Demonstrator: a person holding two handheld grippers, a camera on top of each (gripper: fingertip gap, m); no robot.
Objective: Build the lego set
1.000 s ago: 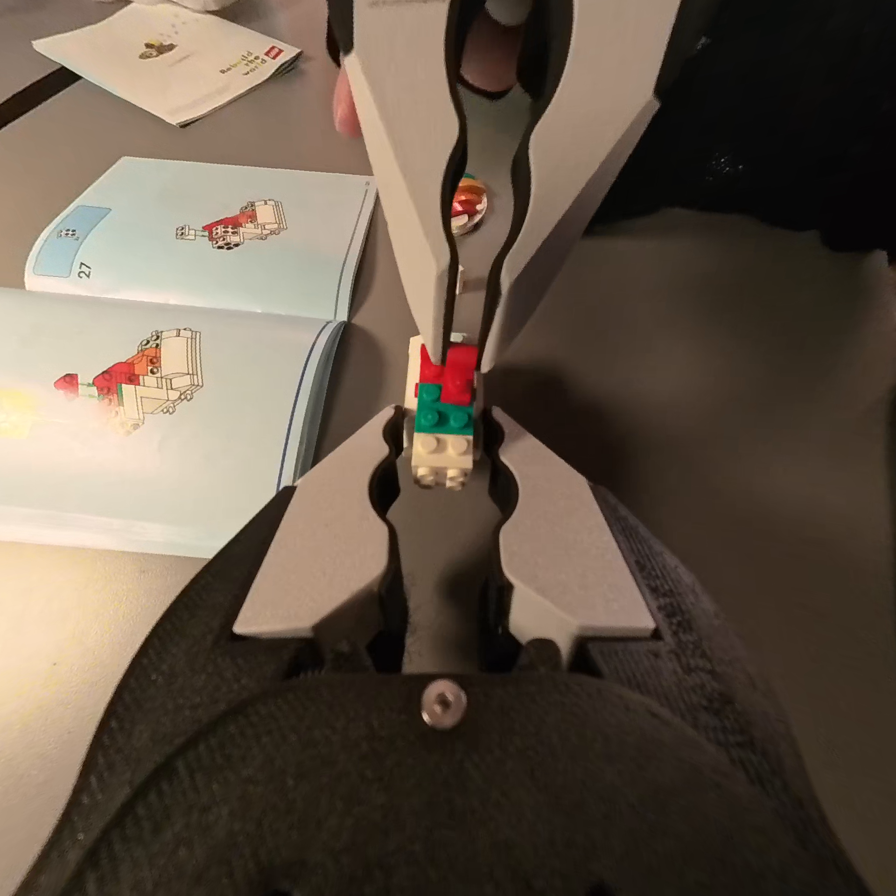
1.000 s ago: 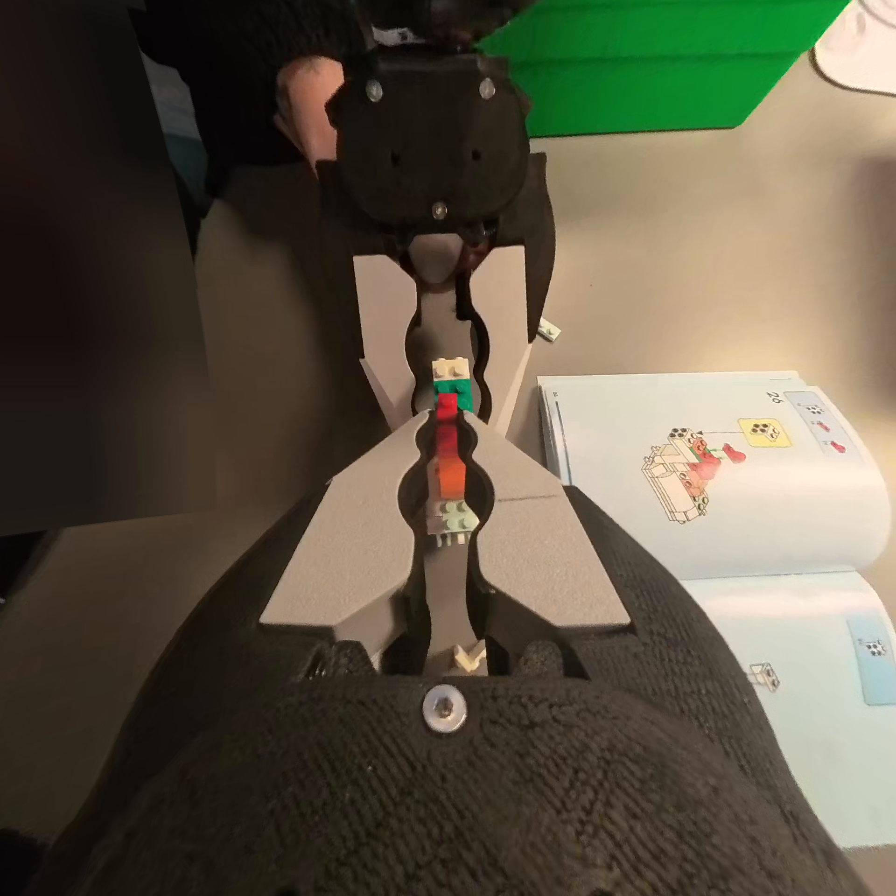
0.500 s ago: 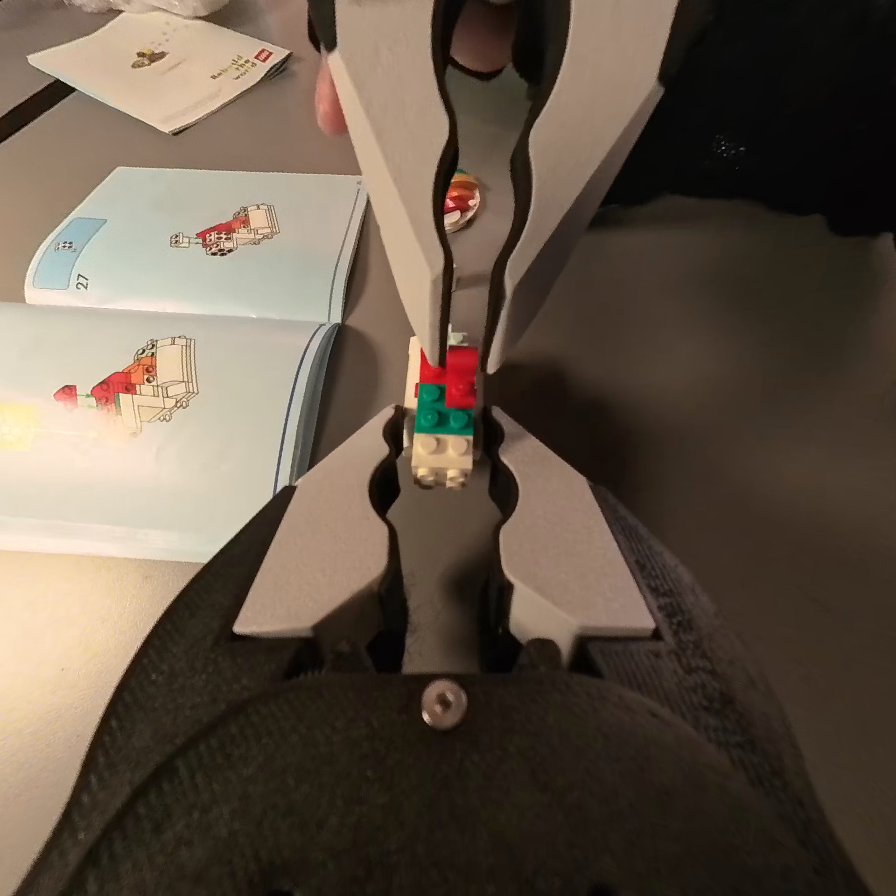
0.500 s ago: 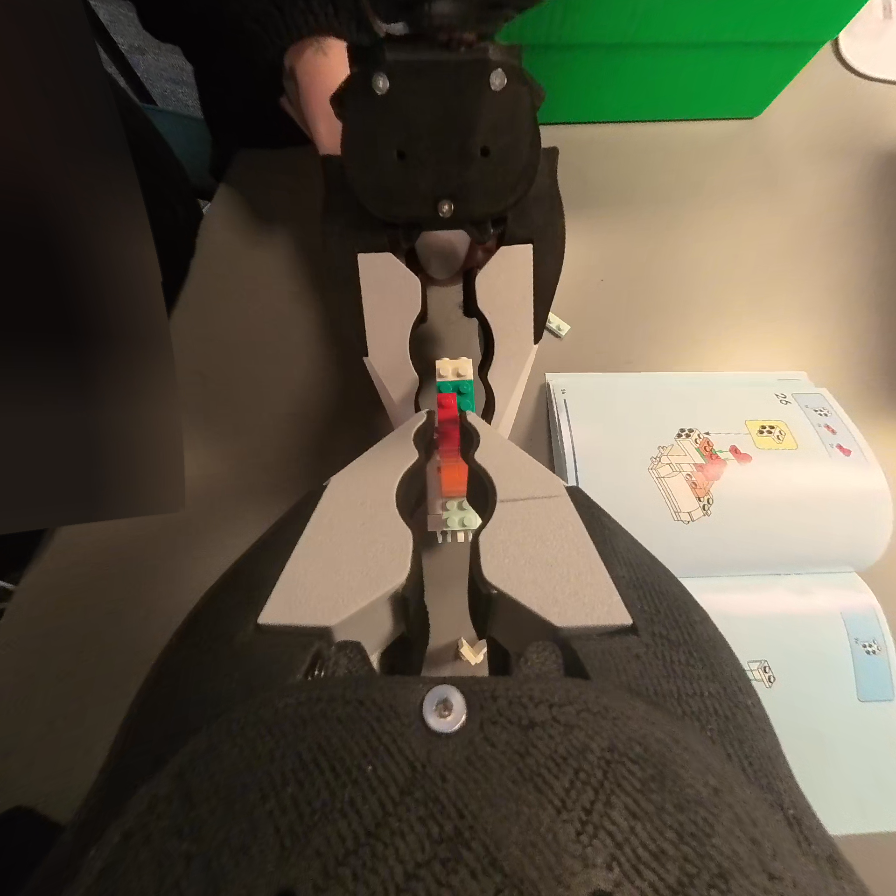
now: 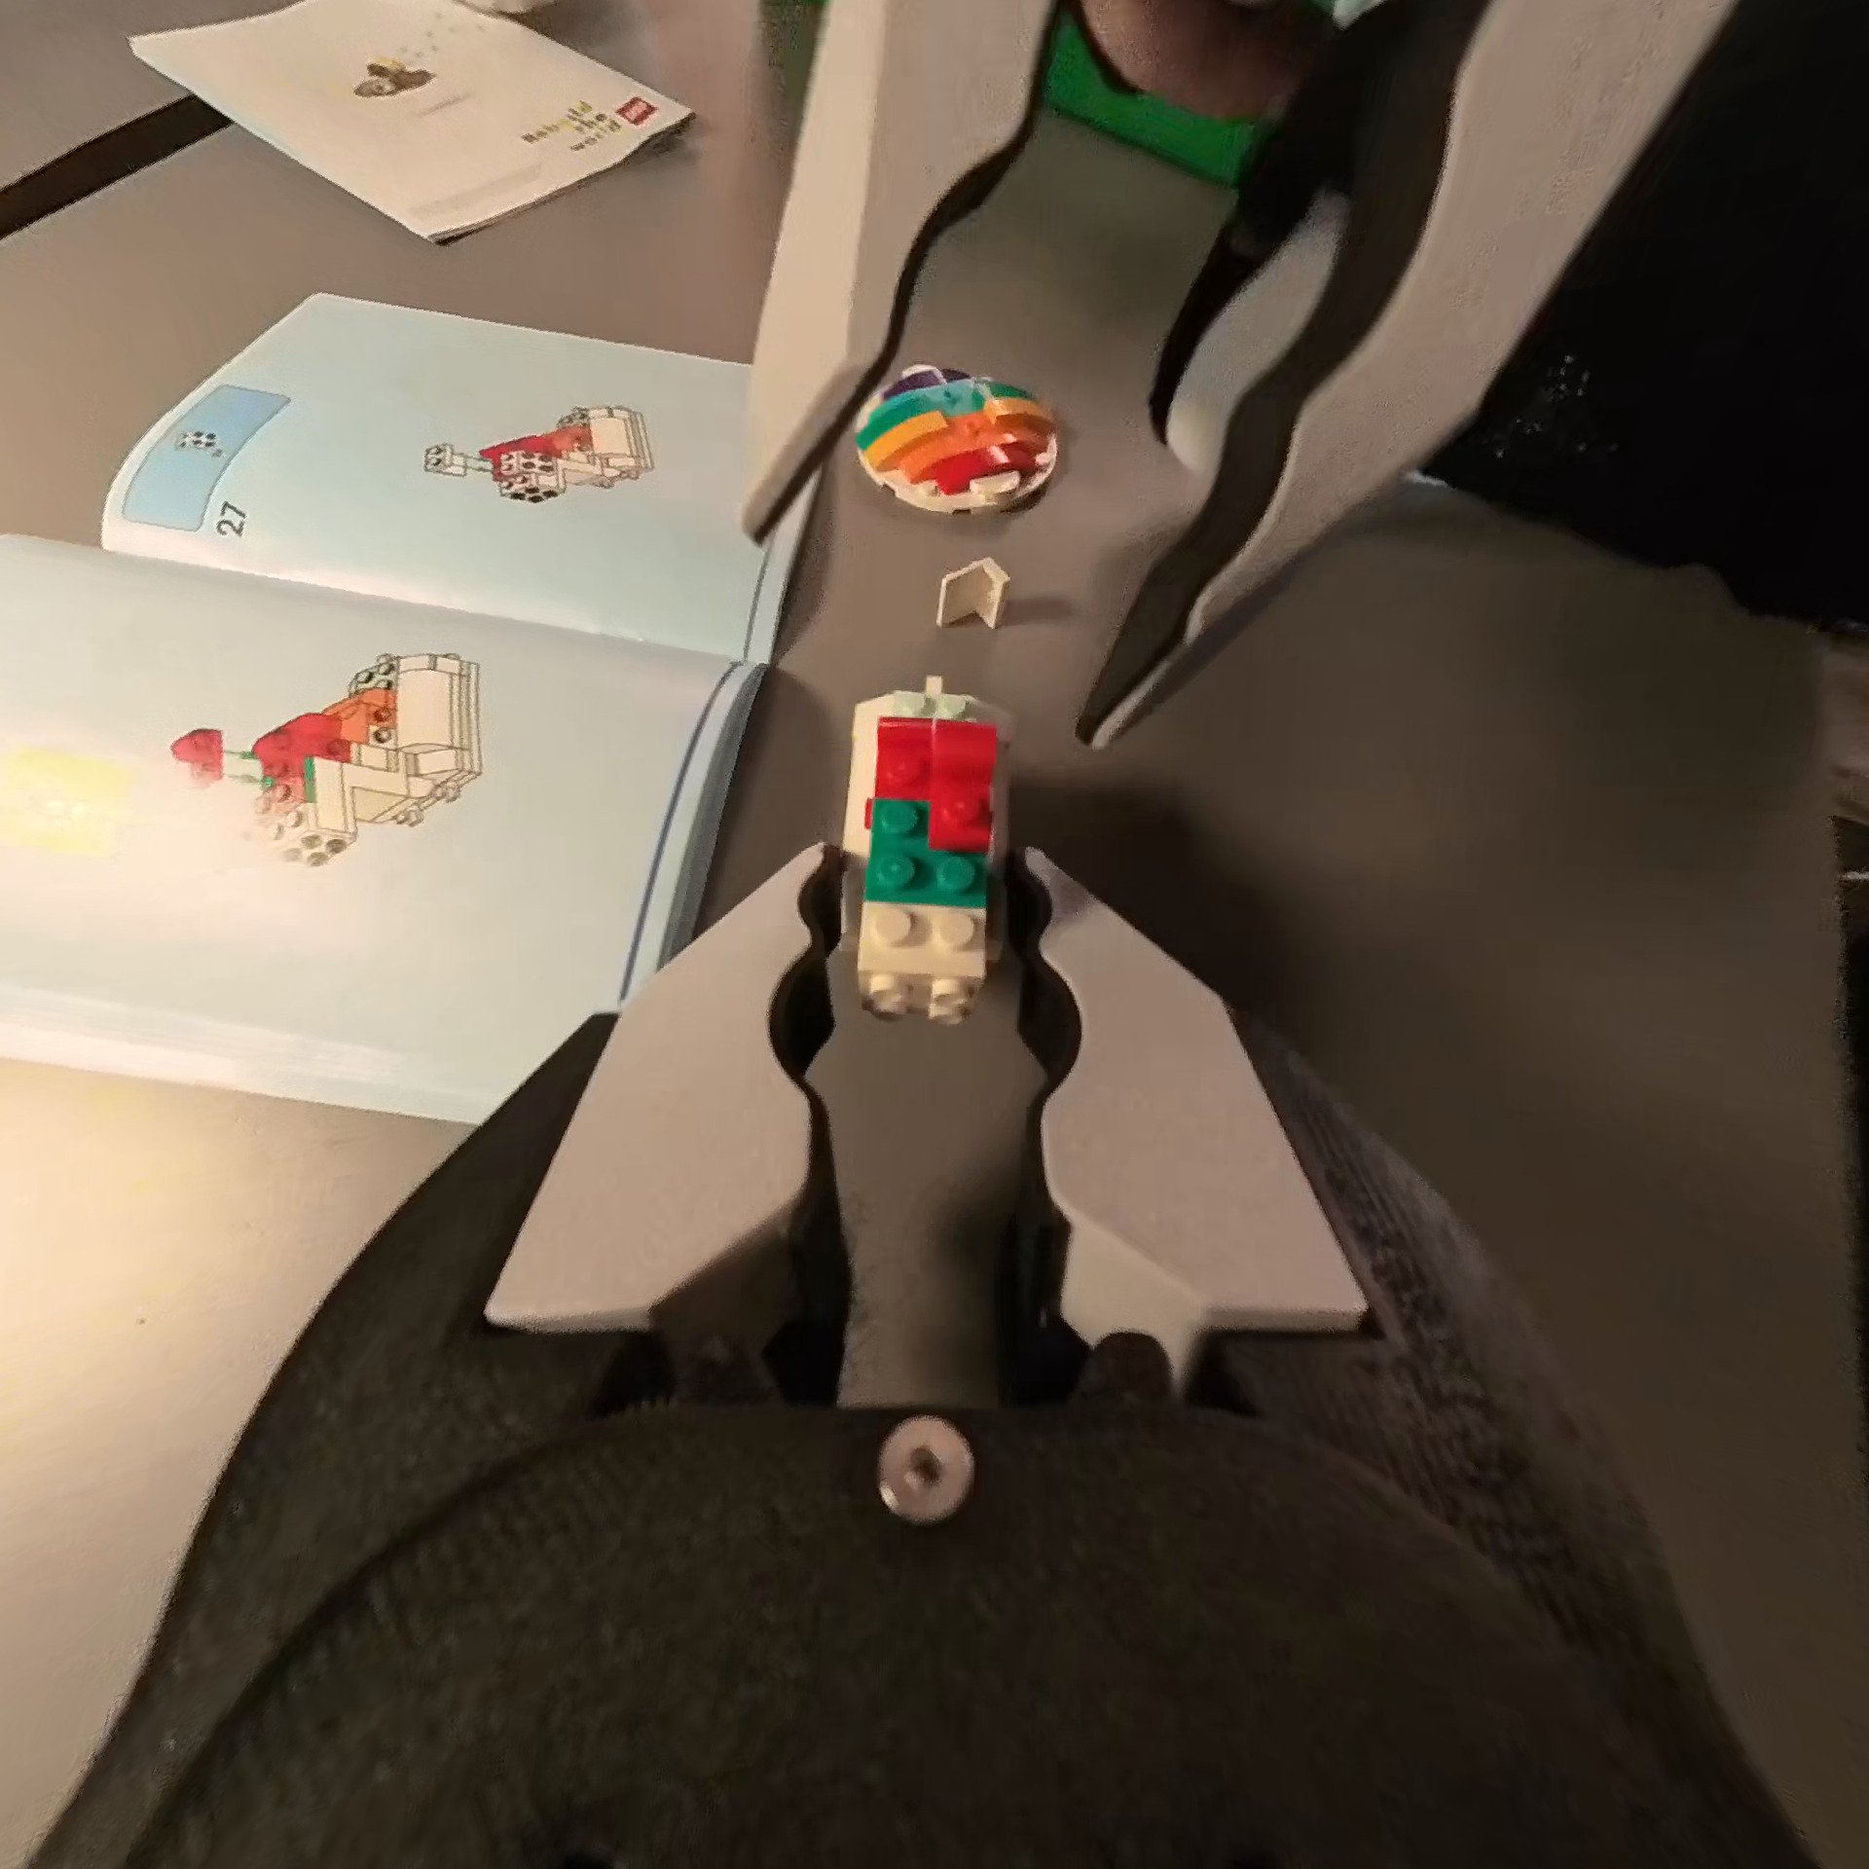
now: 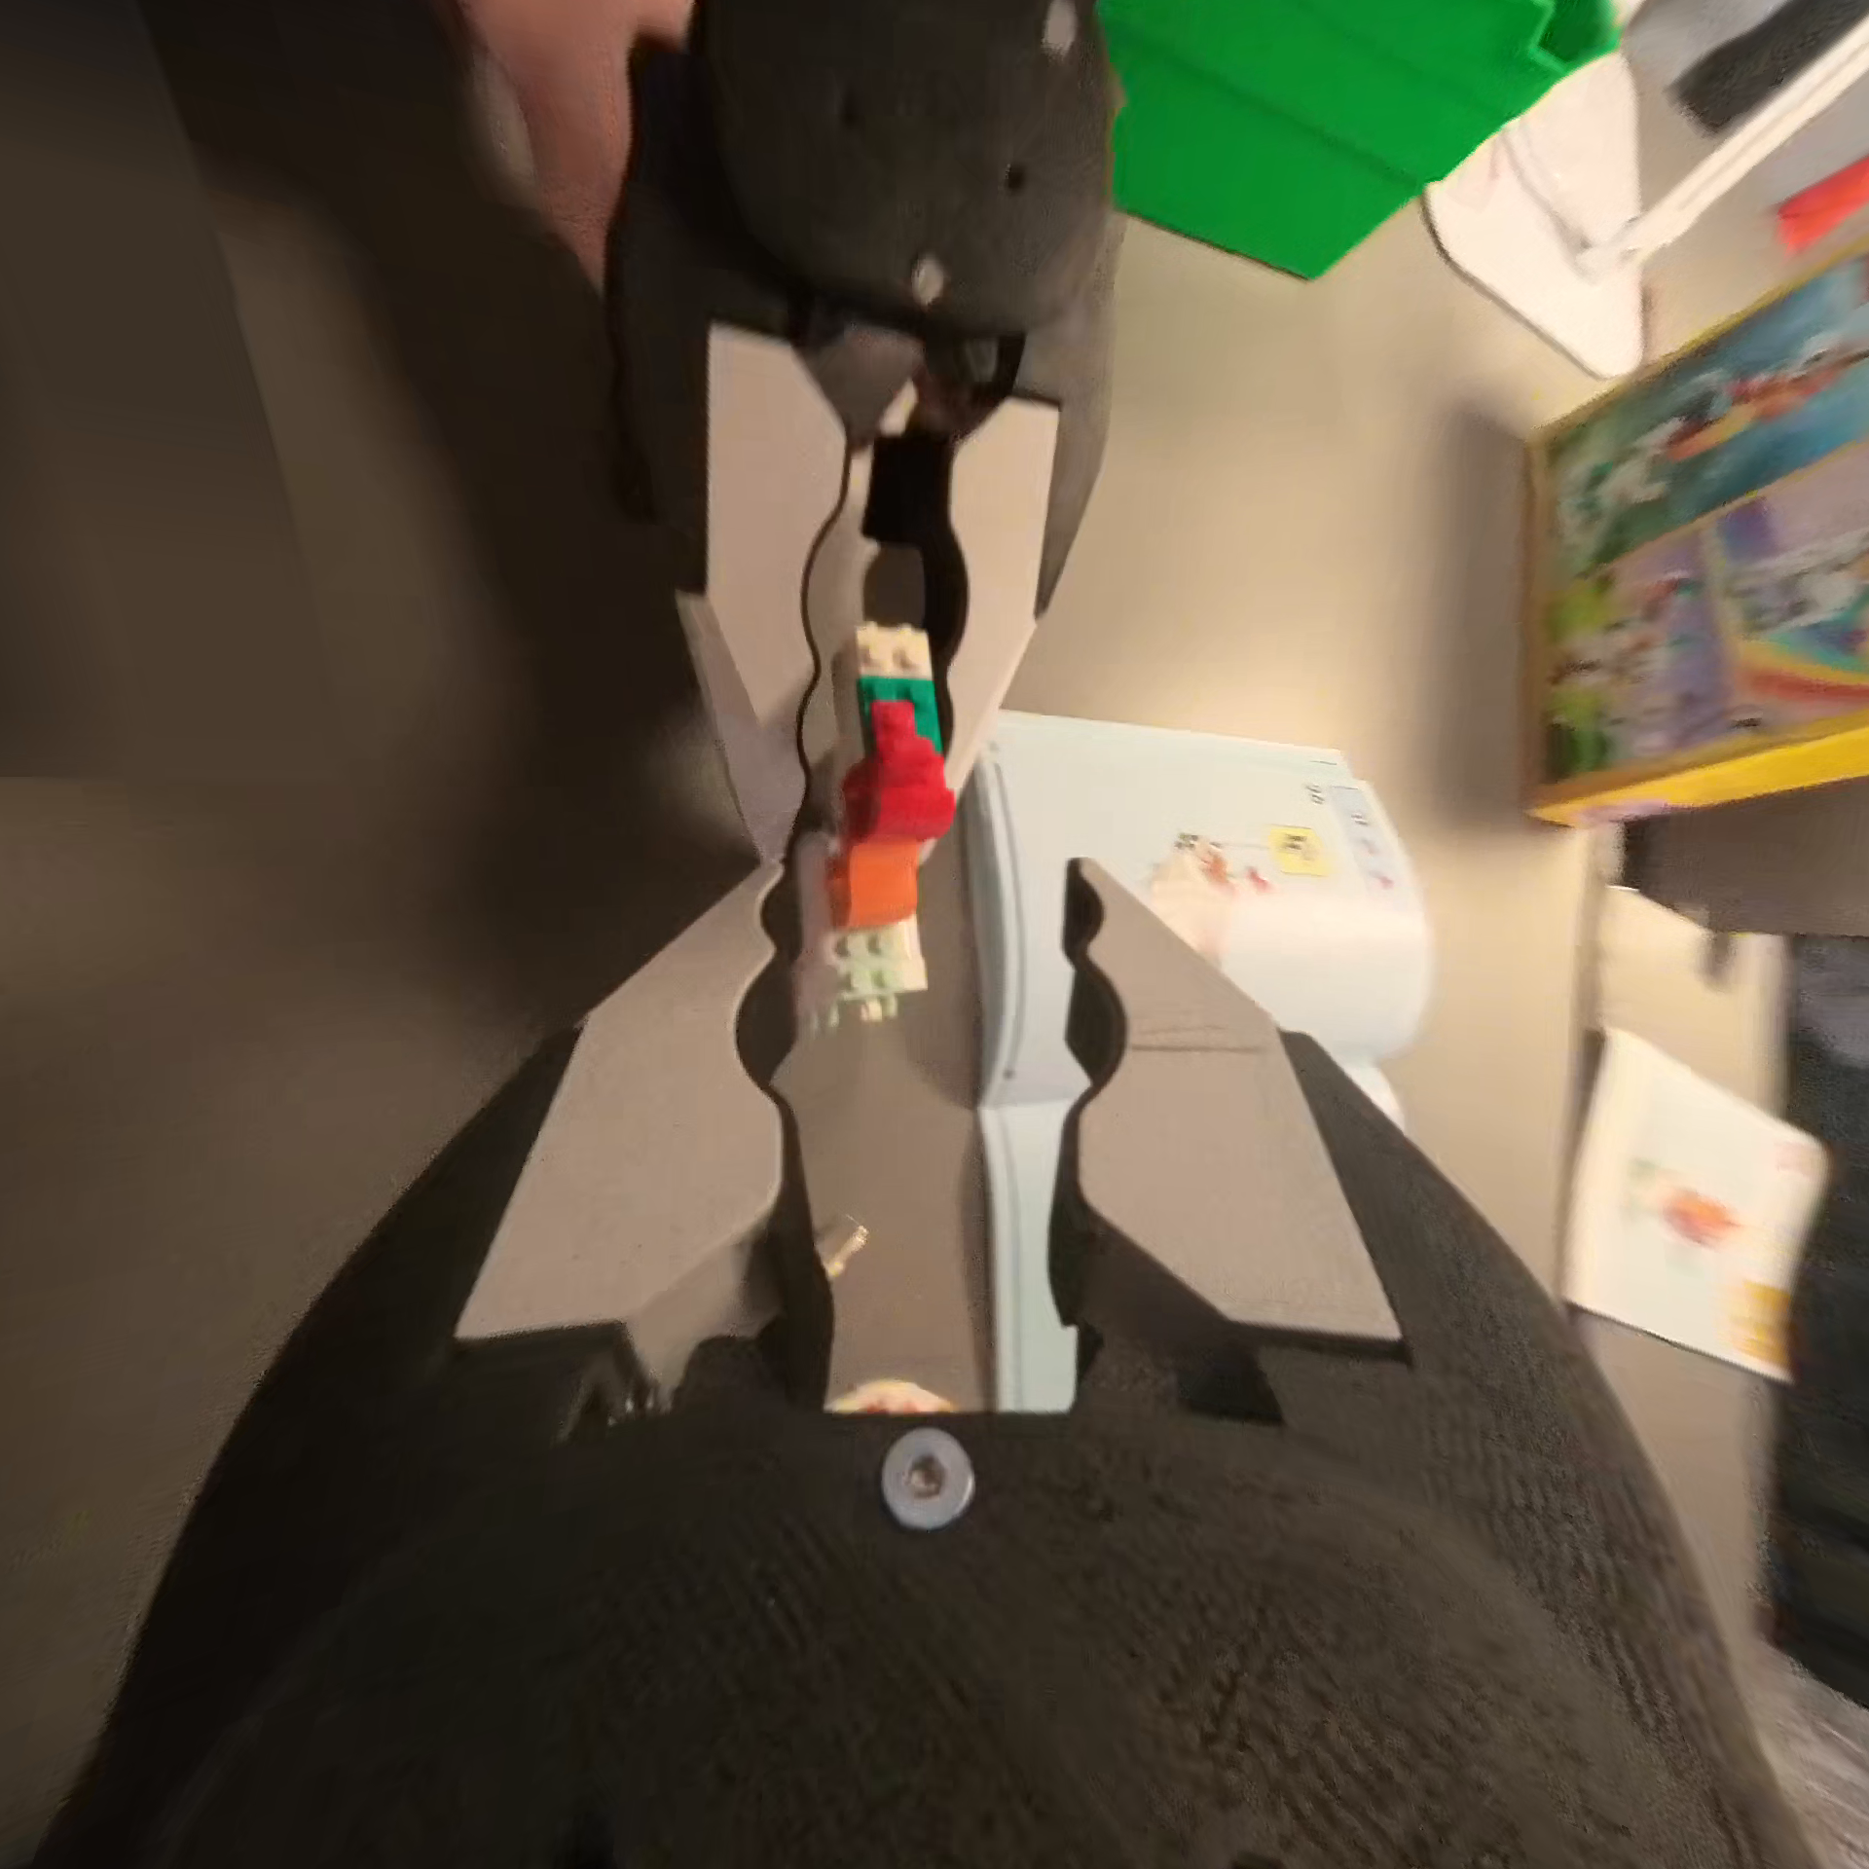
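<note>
My left gripper is shut on a small lego build of white, green and red bricks and holds it above the table. Its far end sticks out past the fingertips. My right gripper is open and empty, its jaws wide apart just short of the build. The build's orange and pale green end points toward it. In the left wrist view the right gripper hangs open beyond the build. In the right wrist view the left gripper faces me. That view is blurred.
An open instruction booklet lies left of the build. A folded leaflet lies farther back. A round rainbow lego piece and a small white piece lie on the table under the right gripper. A green bin and a lego box stand at the right.
My right gripper has opened, let go of the build's far end and drawn back from it. My left gripper still holds the build.
</note>
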